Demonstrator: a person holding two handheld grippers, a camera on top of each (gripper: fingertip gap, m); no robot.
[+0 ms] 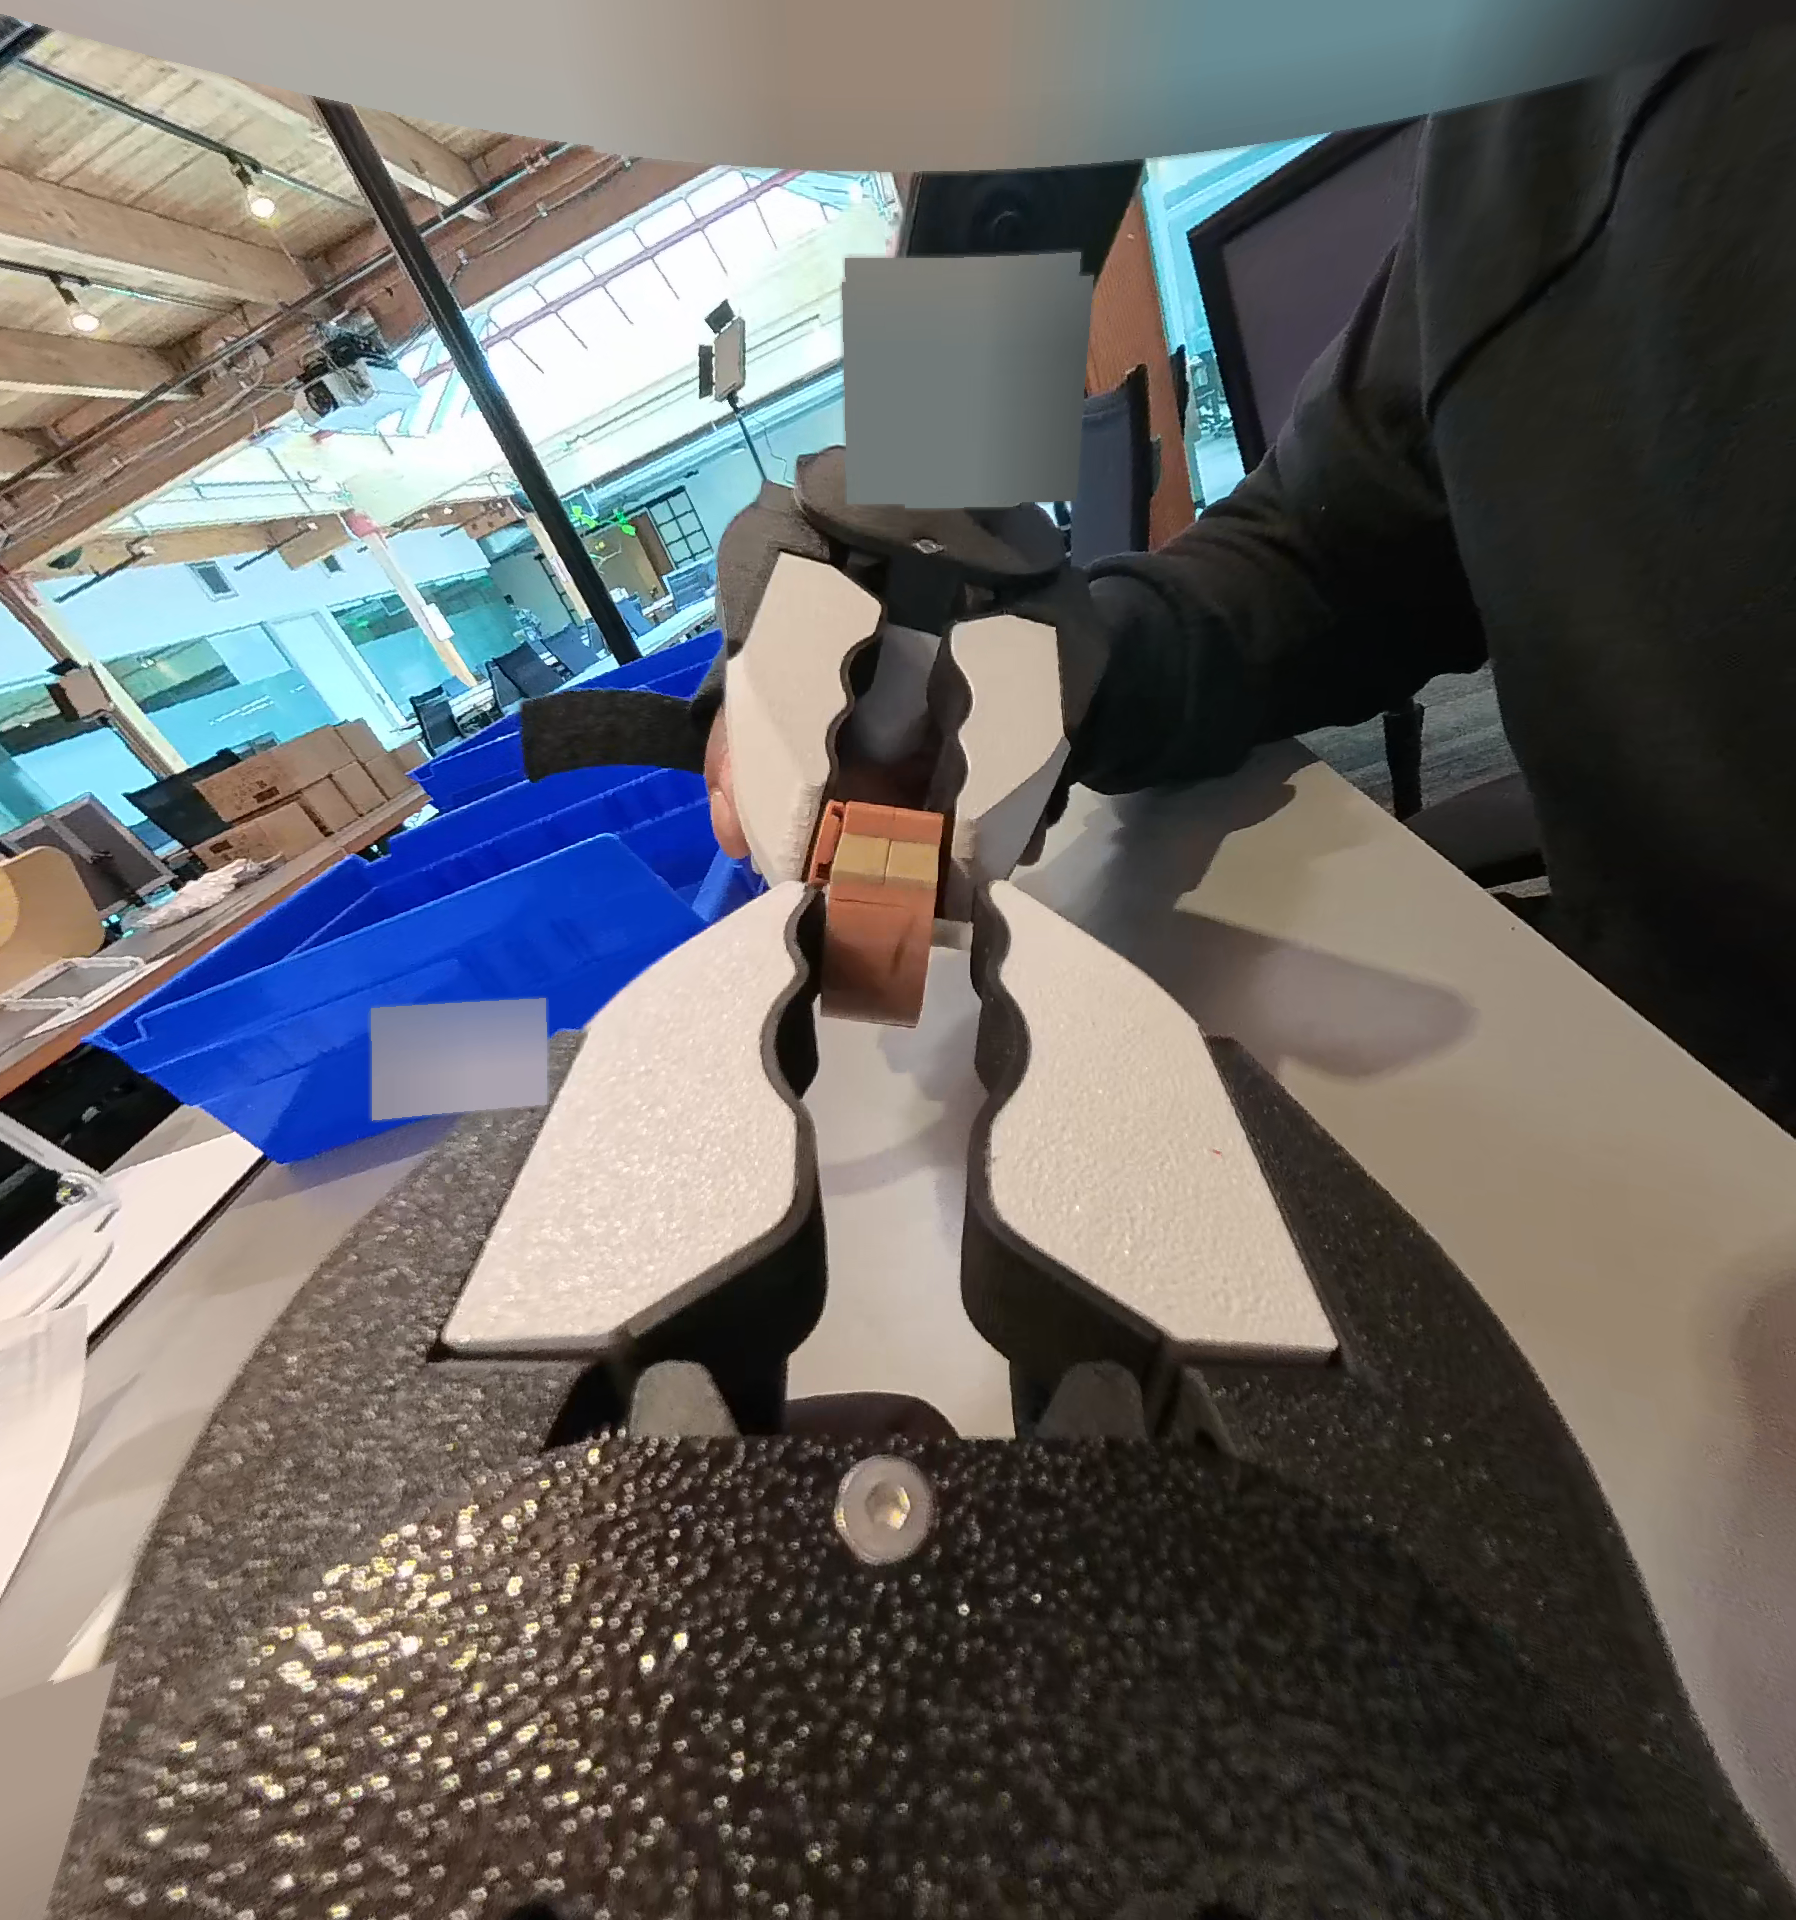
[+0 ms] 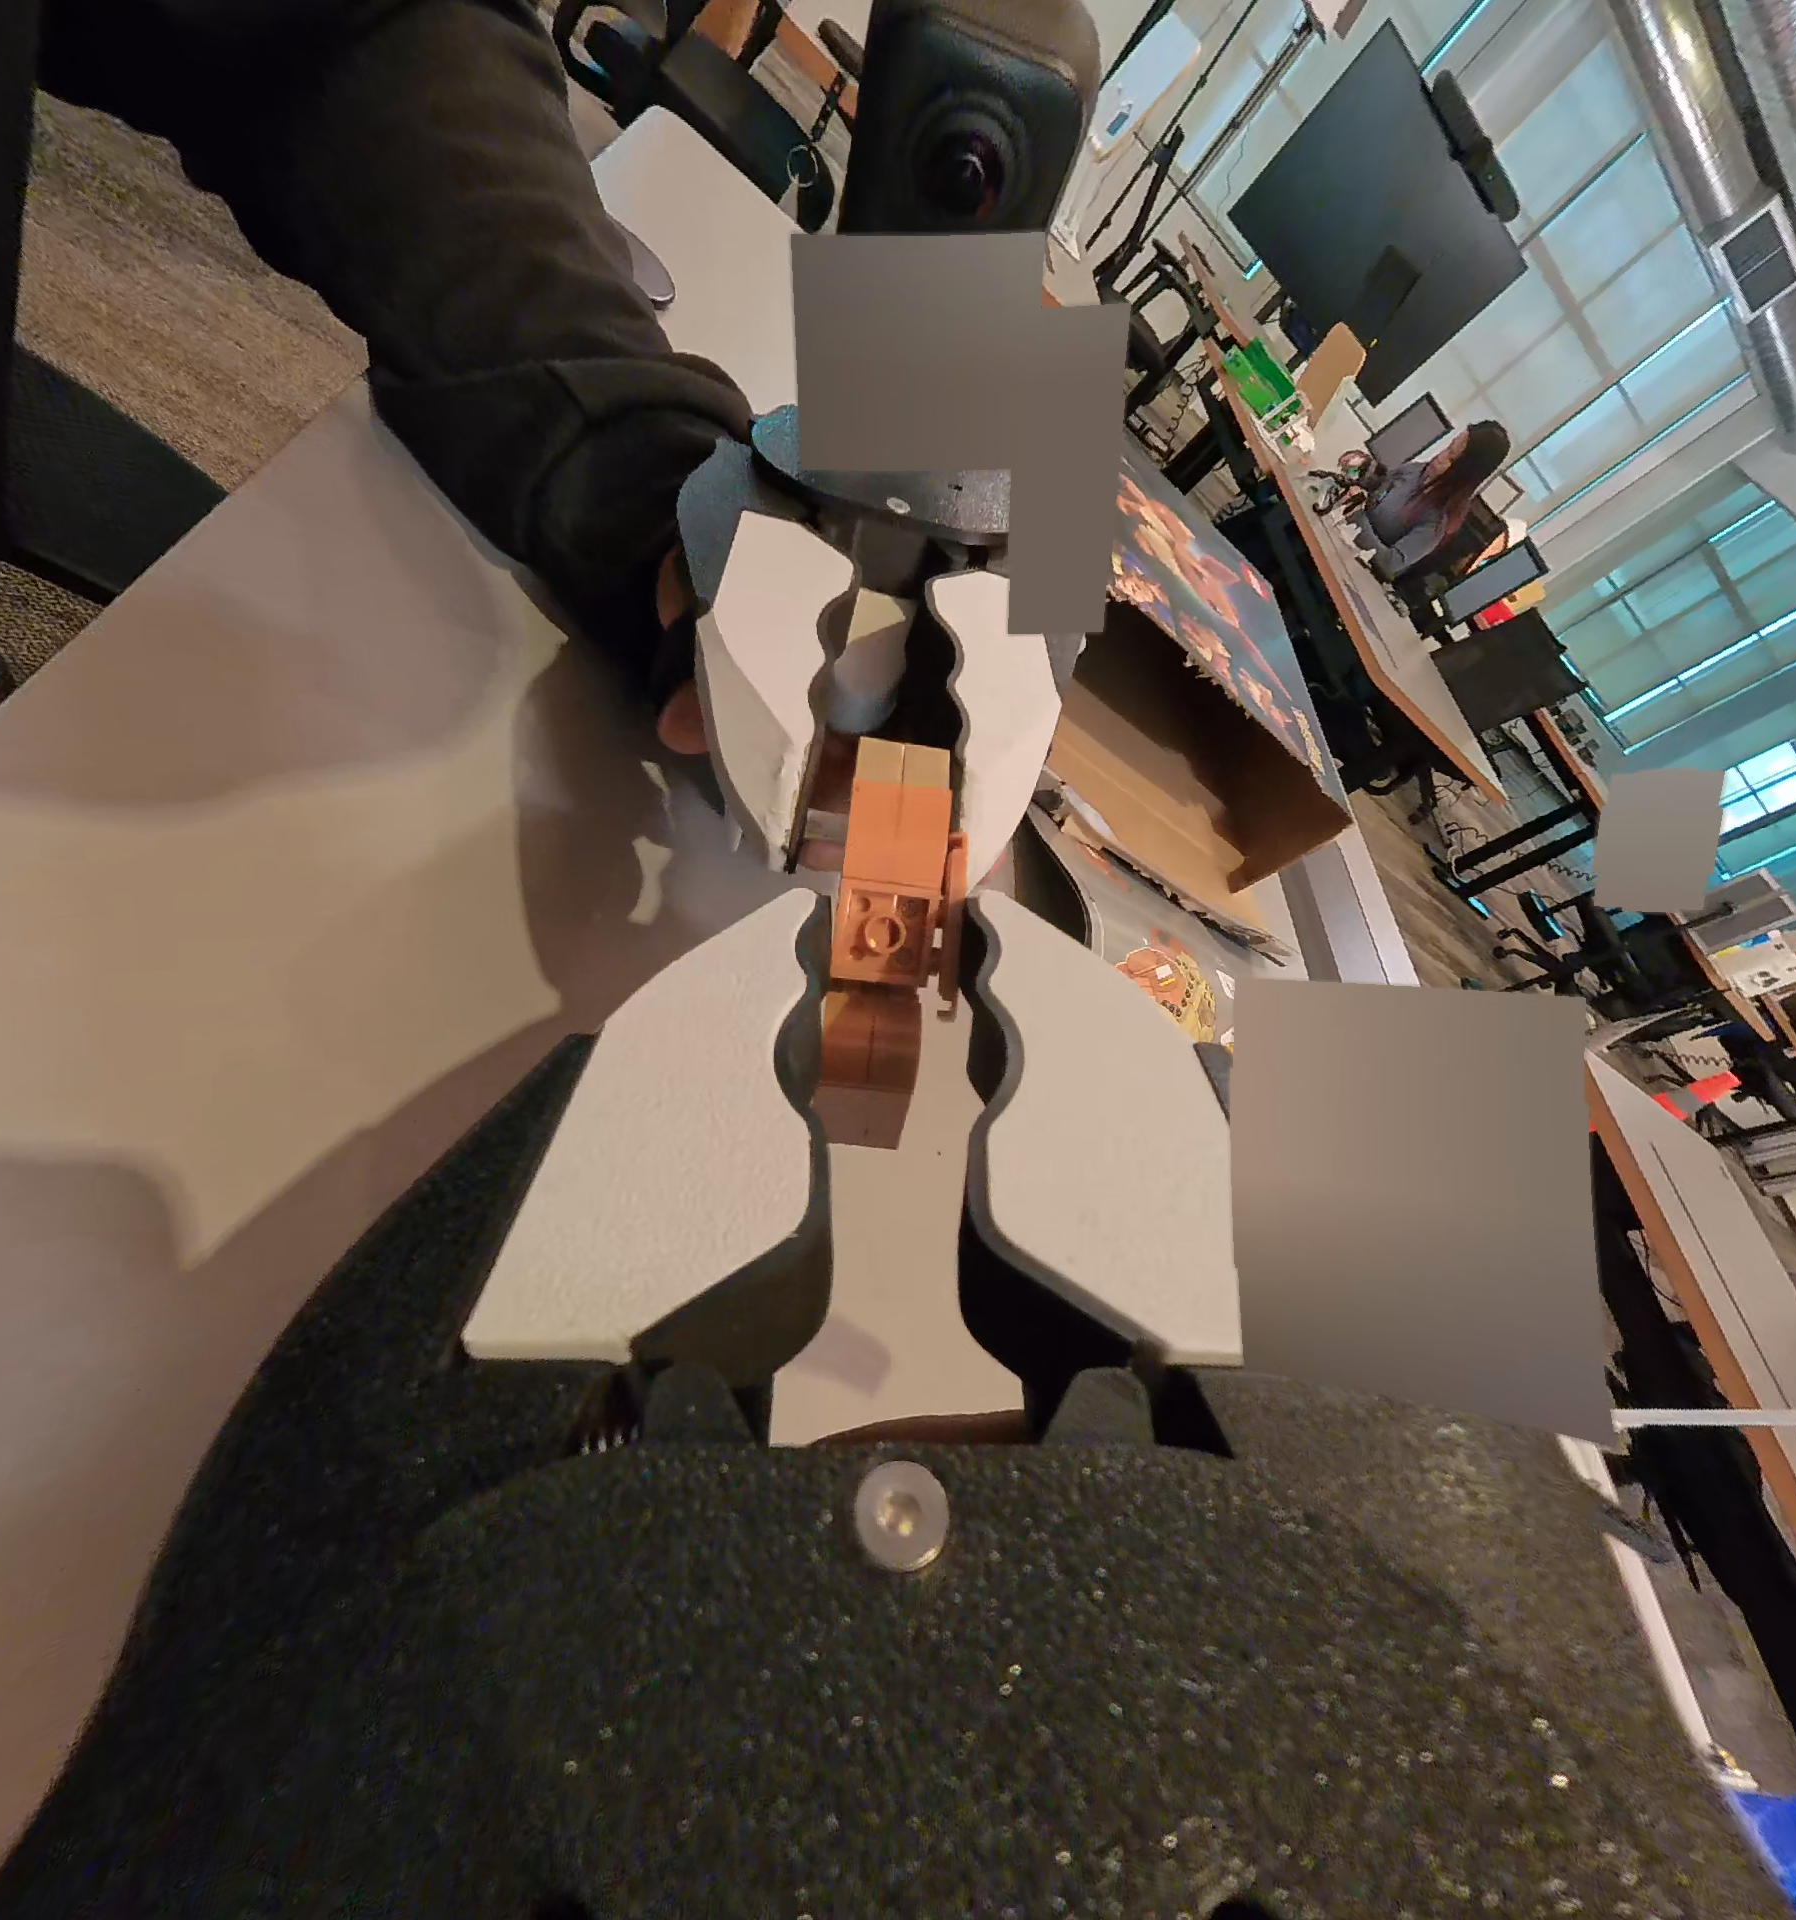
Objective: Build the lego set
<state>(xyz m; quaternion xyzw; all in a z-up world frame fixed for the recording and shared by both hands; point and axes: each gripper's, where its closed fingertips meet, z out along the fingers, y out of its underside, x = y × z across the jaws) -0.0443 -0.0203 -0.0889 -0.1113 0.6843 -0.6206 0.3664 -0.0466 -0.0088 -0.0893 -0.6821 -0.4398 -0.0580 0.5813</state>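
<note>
A small brick assembly (image 1: 873,940) of brown and orange bricks with two tan bricks on one face hangs above the grey table (image 1: 1289,935). My left gripper (image 1: 894,904) is shut on its near end. My right gripper (image 1: 889,821) faces it tip to tip and grips the far end. In the right wrist view, my right gripper (image 2: 894,925) is shut on the orange part of the assembly (image 2: 878,935), with a thin side plate against one pad. The left gripper (image 2: 878,831) holds the tan-topped end. A person's dark sleeves and gloved hands hold both grippers.
Several blue bins (image 1: 406,956) stand left of the table. Paper sheets (image 1: 0,1455) lie at the near left. A cardboard box (image 2: 1185,790) with a printed lid and a printed booklet (image 2: 1164,977) lie beyond the grippers. Desks and monitors stand farther back. Less than 4 cm separates the two grippers' tips.
</note>
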